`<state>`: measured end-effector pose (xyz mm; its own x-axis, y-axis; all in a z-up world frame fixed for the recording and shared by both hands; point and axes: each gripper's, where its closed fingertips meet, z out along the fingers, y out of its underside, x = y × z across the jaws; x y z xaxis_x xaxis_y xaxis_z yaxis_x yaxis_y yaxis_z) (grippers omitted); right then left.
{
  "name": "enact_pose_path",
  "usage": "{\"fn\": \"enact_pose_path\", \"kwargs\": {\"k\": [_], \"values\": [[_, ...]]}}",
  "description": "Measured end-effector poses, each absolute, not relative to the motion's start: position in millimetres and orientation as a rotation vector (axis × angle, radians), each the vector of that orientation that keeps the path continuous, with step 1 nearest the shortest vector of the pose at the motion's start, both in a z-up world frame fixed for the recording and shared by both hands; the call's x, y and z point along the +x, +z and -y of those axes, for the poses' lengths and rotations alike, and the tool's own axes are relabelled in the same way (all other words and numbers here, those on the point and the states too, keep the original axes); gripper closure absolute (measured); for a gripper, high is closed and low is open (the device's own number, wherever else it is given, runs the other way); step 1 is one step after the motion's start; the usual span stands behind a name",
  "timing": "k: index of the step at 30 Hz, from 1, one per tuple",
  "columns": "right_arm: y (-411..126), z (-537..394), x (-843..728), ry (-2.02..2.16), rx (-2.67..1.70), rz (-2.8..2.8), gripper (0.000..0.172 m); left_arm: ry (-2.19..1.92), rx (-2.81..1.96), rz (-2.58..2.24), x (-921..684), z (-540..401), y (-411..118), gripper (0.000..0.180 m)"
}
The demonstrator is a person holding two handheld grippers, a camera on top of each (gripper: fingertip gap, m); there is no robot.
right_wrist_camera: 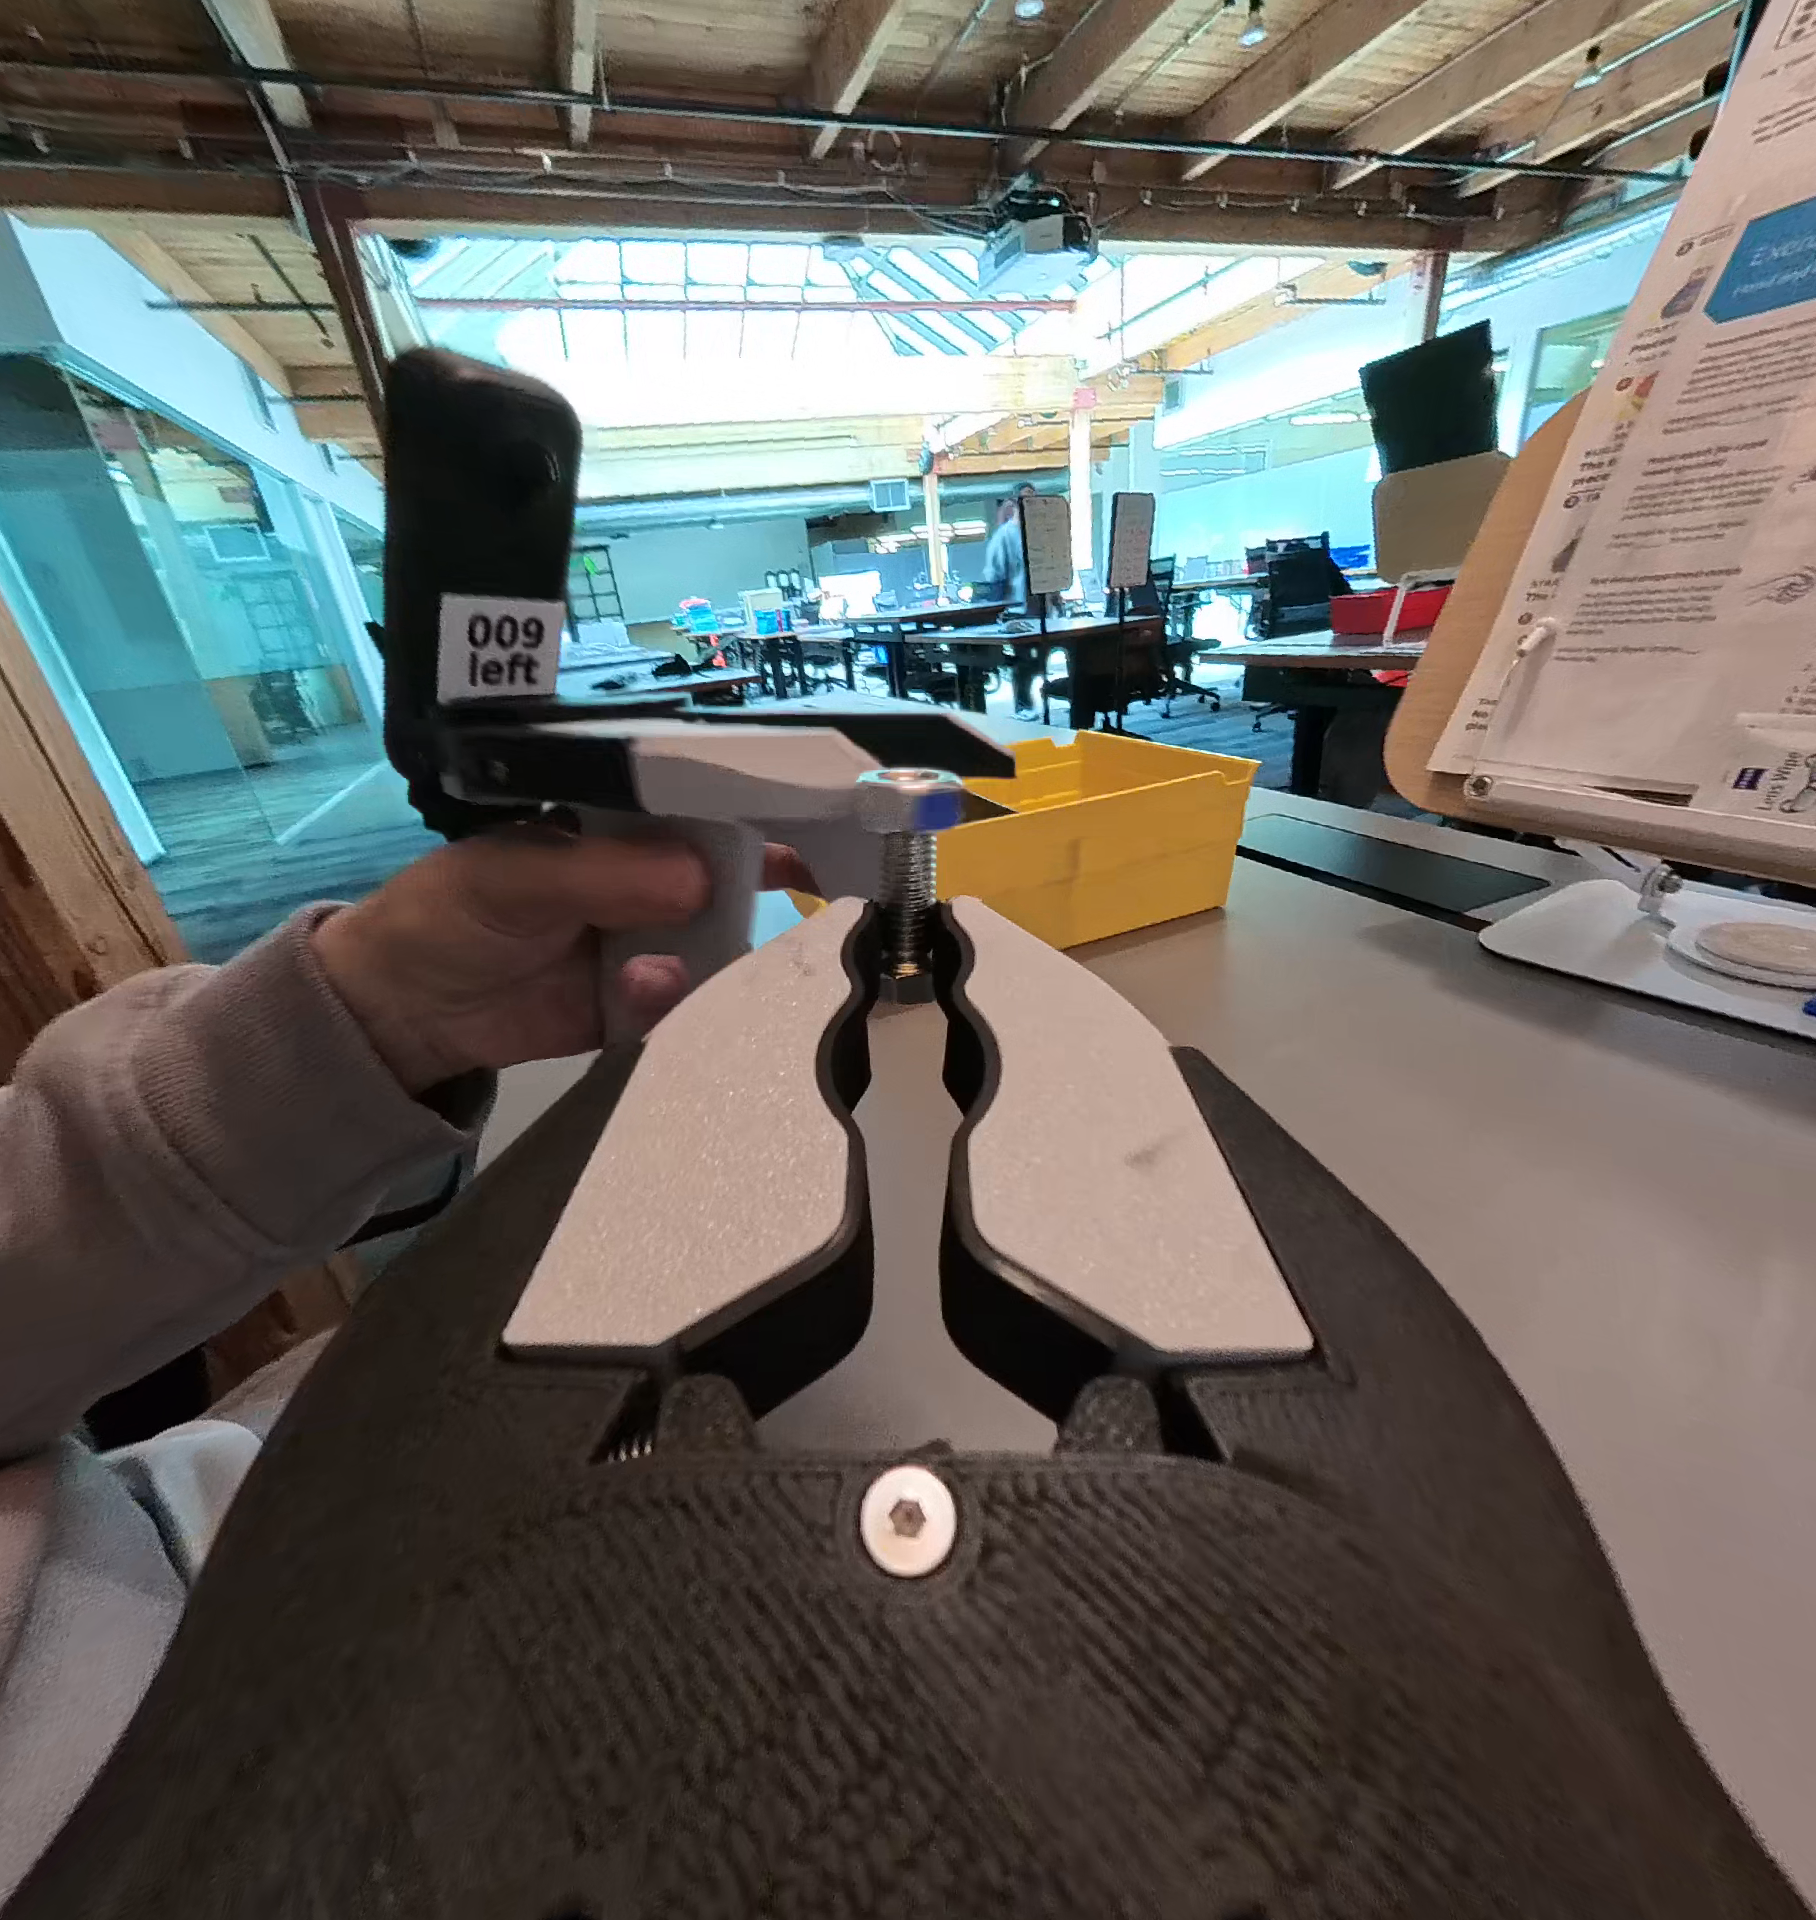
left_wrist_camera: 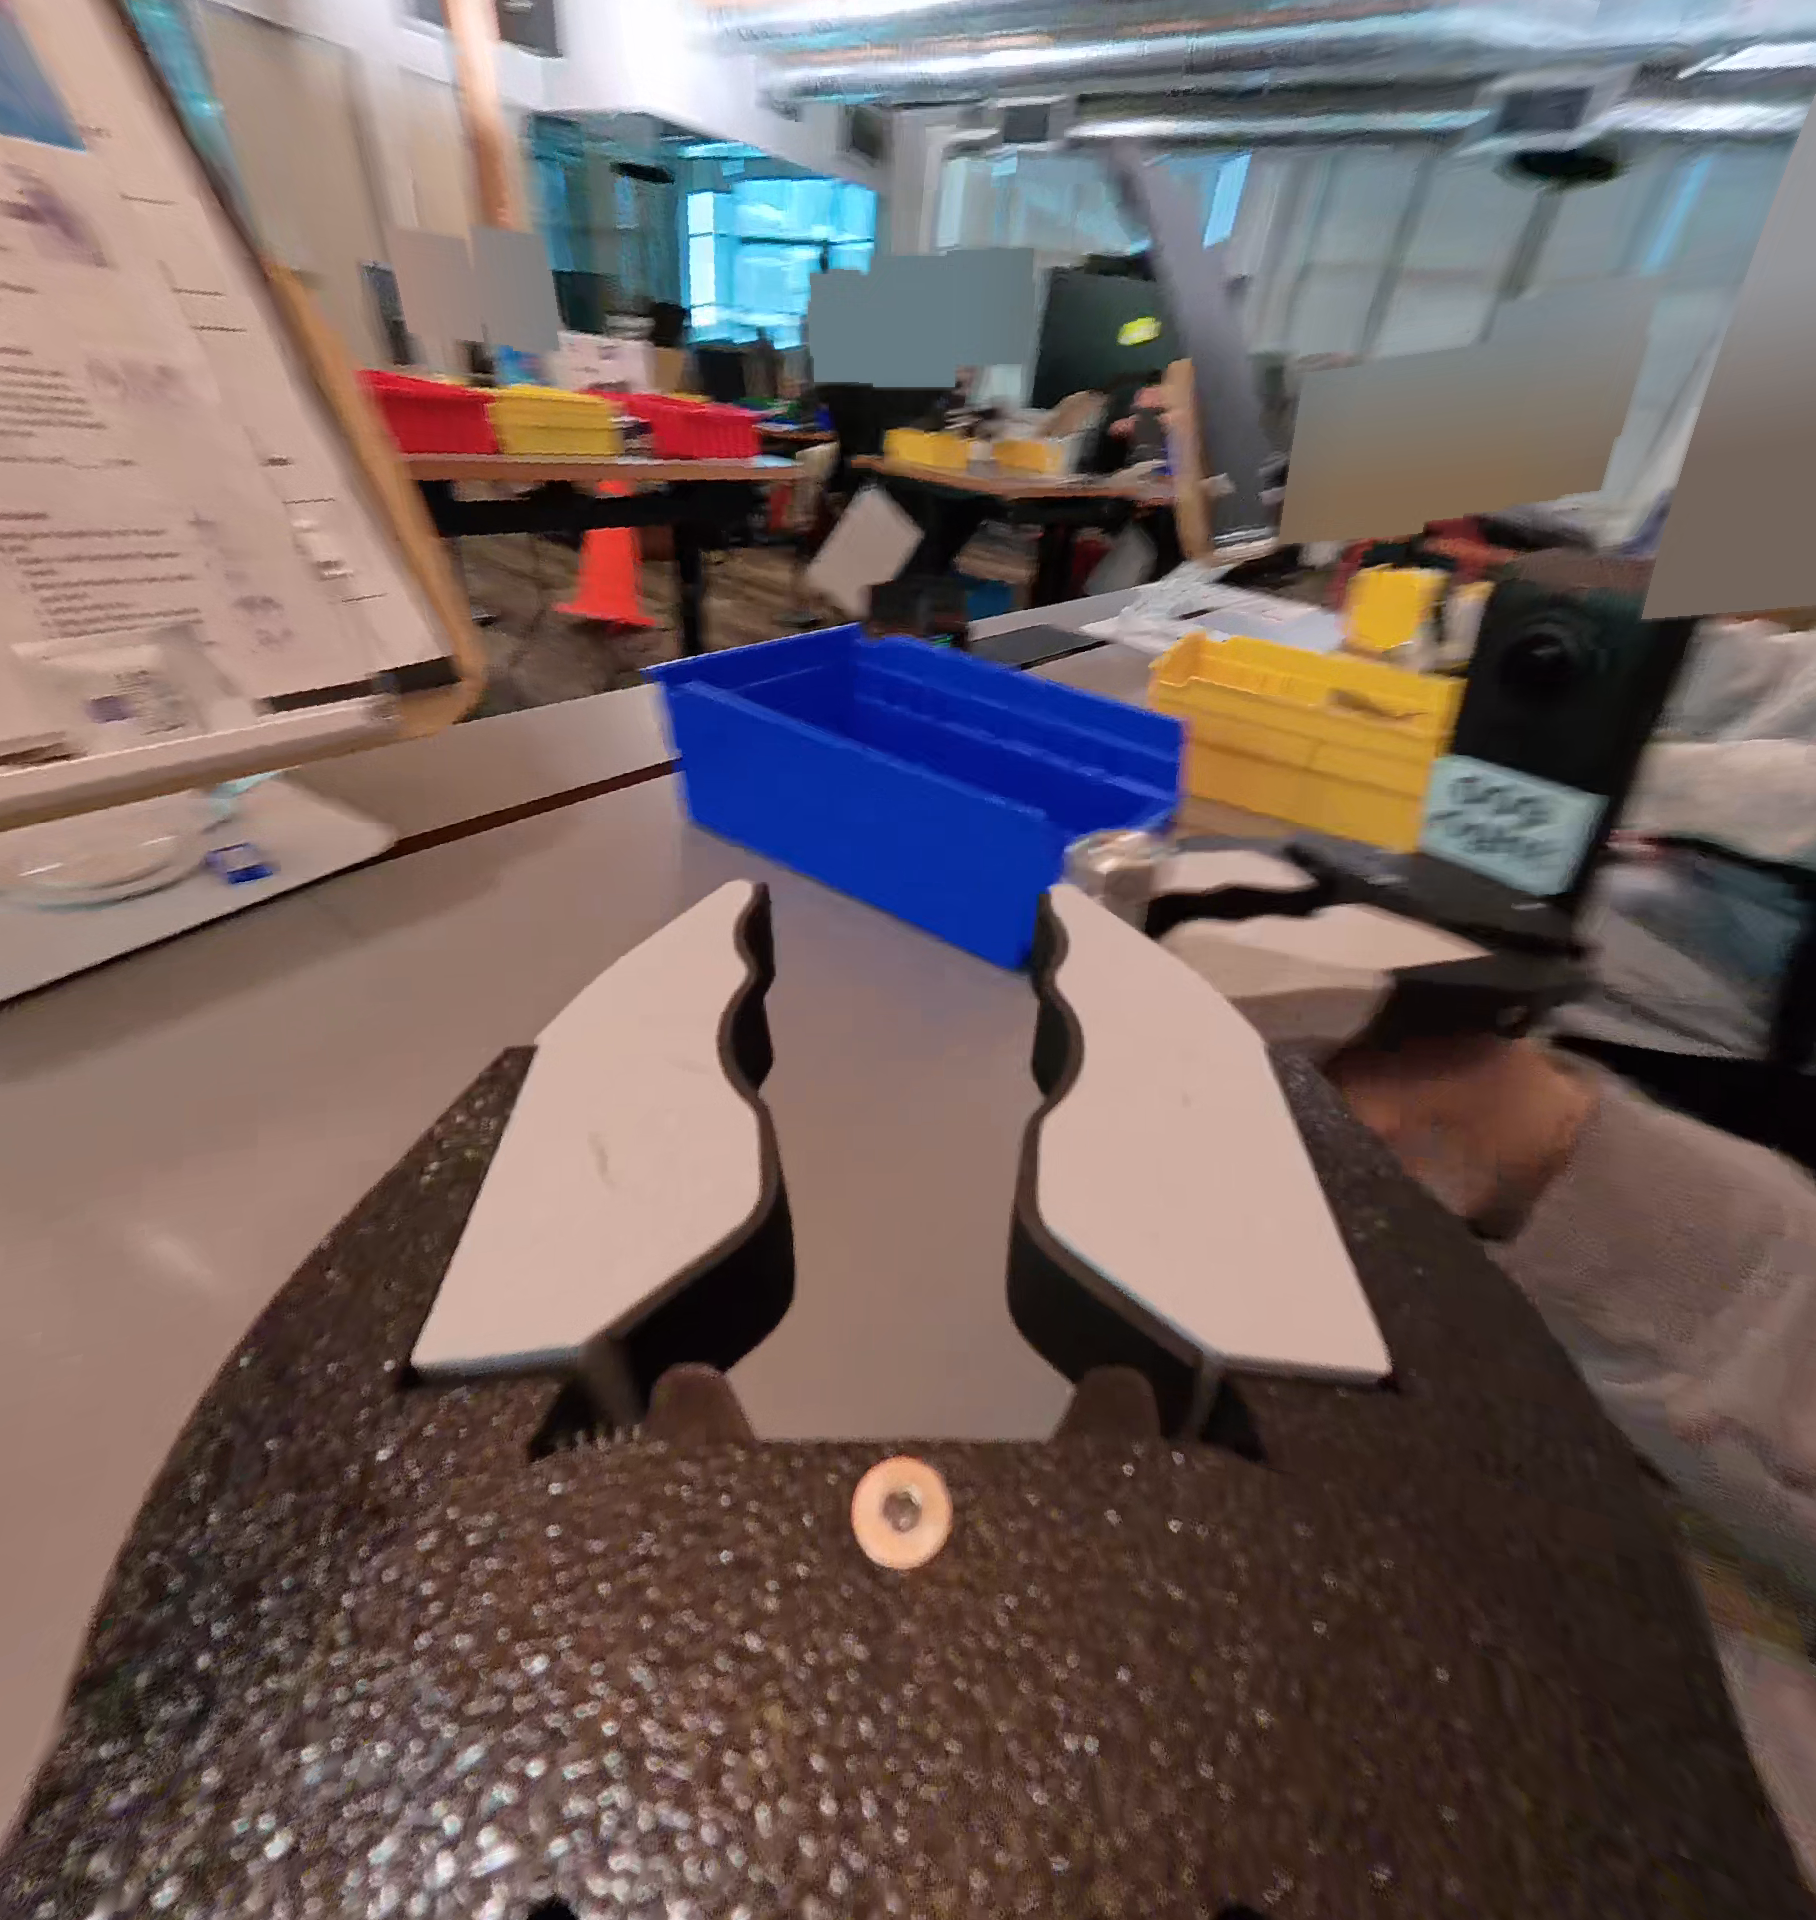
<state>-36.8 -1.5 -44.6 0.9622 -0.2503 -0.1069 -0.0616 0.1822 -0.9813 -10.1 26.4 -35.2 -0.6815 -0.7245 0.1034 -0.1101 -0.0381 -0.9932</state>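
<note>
Right gripper [right_wrist_camera: 909, 940] is clamping a threaded steel bolt [right_wrist_camera: 909, 873] upright, nut [right_wrist_camera: 909, 805] sitting on top beside the left gripper's [left_wrist_camera: 899, 914] wide, empty jaws; blue bin [left_wrist_camera: 883, 810] ahead; a loose nut risks dropping if the bolt tilts.

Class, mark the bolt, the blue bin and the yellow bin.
bolt [right_wrist_camera: 909, 878], right wrist view, threaded shank.
blue bin [left_wrist_camera: 862, 821], left wrist view, near side wall.
yellow bin [right_wrist_camera: 1091, 852], right wrist view, front wall.
</note>
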Motion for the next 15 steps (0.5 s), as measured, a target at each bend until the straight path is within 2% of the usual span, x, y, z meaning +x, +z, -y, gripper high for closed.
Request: {"fn": "enact_pose_path", "kwargs": {"k": [2, 9, 12, 15], "values": [[-46.2, 5.3, -29.8, -0.135, -1.386, -0.318, 0.163, -1.686, -0.907, -1.793, -6.8, -37.3, -42.2, 0.133], [-53.0, 0.8, -28.9, -0.134, -1.412, -0.325, 0.163, -1.826, -0.779, -1.844, -21.7, 4.8, -28.7, 0.128], [-49.1, -1.7, -34.6, -0.125, -1.406, -0.296, 0.163, -1.834, -0.817, -1.814, -16.2, 3.6, -32.9, 0.130], [-53.4, -1.0, -29.5, -0.144, -1.428, -0.328, 0.163, -1.853, -0.885, -1.804, -12.7, -7.7, -39.1, 0.125]]}}
